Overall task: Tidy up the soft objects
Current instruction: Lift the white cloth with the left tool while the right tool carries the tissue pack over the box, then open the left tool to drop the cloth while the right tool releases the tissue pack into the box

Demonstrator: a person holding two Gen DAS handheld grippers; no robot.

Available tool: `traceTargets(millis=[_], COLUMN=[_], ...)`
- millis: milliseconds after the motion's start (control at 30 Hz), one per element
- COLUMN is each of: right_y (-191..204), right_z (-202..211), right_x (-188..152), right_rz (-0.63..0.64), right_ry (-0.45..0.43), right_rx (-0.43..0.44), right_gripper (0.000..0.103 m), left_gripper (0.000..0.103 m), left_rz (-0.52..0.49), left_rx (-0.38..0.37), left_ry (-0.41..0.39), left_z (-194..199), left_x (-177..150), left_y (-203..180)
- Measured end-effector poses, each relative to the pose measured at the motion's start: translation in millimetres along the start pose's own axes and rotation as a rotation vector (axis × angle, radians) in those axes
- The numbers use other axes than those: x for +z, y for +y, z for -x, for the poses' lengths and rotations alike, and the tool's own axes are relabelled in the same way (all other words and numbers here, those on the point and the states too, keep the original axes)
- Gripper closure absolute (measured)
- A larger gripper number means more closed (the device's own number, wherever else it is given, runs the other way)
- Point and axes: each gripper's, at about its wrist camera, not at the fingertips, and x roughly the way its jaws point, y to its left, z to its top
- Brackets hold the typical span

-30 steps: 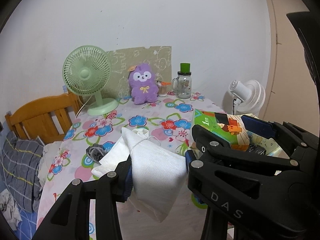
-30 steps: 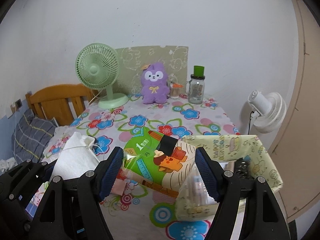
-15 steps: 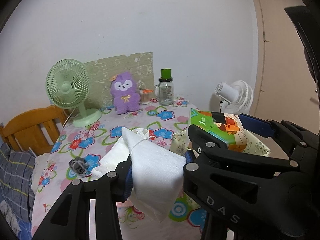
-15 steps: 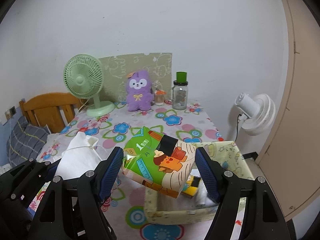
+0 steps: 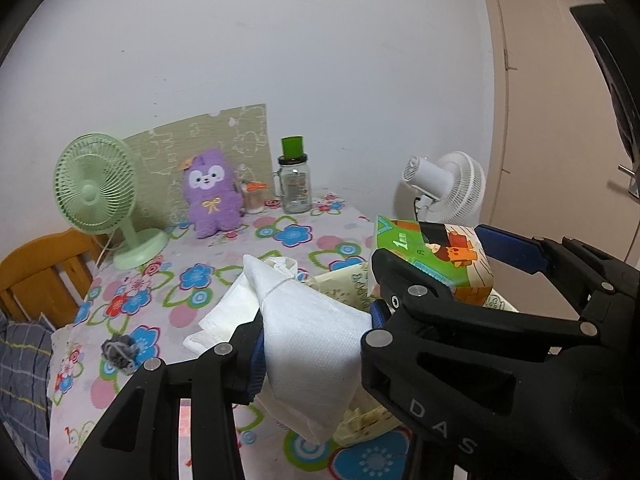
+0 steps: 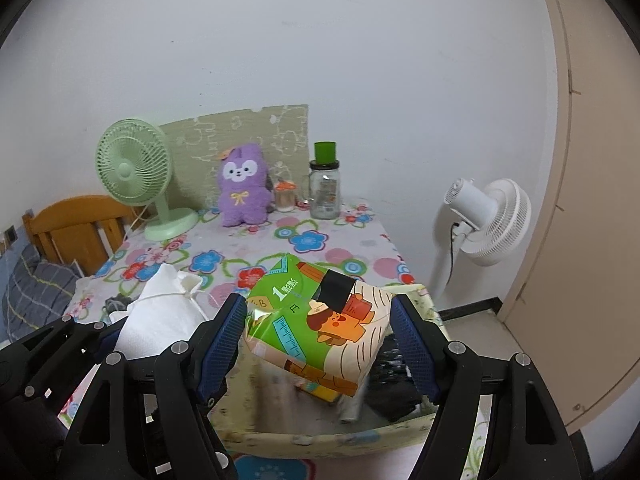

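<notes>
Two grippers are in use, one in each of my hands, and each is loaded. My left gripper point(image 5: 316, 344) is clenched on a white drawstring bag point(image 5: 308, 336); the bag bulges between the blue pads, its tied neck pointing up and away from me, its lower corner hanging below the fingers. My right gripper point(image 6: 320, 336) is clamped on a soft tissue pack point(image 6: 316, 320) printed in green with a cartoon figure, held tilted, with one pad against each end. The pack hangs above a fabric storage bin point(image 6: 320, 436) with a pale patterned wall, standing at the near right corner of the table; dark items lie inside it, too blurred to identify. The two loads sit side by side, the bag to the left of the pack.

Table surface: a flowered tablecloth point(image 6: 308, 240). A small grey yarn-like ball point(image 5: 118, 352) lies on it to the left of the bag. At the far edge against the wall stand a green desk fan point(image 6: 136, 168), a purple plush toy point(image 6: 242, 188) and a glass jar with a green lid point(image 6: 325, 184). A white floor fan point(image 6: 492, 216) stands beyond the table's right side; a wooden chair point(image 6: 76, 224) is at its left.
</notes>
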Motion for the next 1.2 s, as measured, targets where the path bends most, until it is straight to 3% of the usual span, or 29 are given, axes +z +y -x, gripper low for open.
traceTargets(millis=[867, 933, 1000, 1200], right_y=[-68, -70, -72, -71], right_z=[-52, -57, -61, -71], right_x=[-8, -9, -10, -10], right_rz=[-0.072, -0.077, -0.081, -0.087], right_ry=[0.085, 0.093, 0.101, 0.120], right_rx=[-0.050, -0.050, -0.049, -0.017], right_gripper=[0.027, 0.027, 0.027, 0.027], left_gripper=[0.052, 0.048, 0.034, 0.013], left_rz=[-0.066, -0.067, -0.065, -0.087], left_rx=[-0.116, -0.119, -0.103, -0.060], left_ry=[0.106, 0.116, 0.130, 0.126], left_z=[-73, -77, -81, -81], left_x=[10, 9, 9, 9], left_y=[-55, -55, -55, -53])
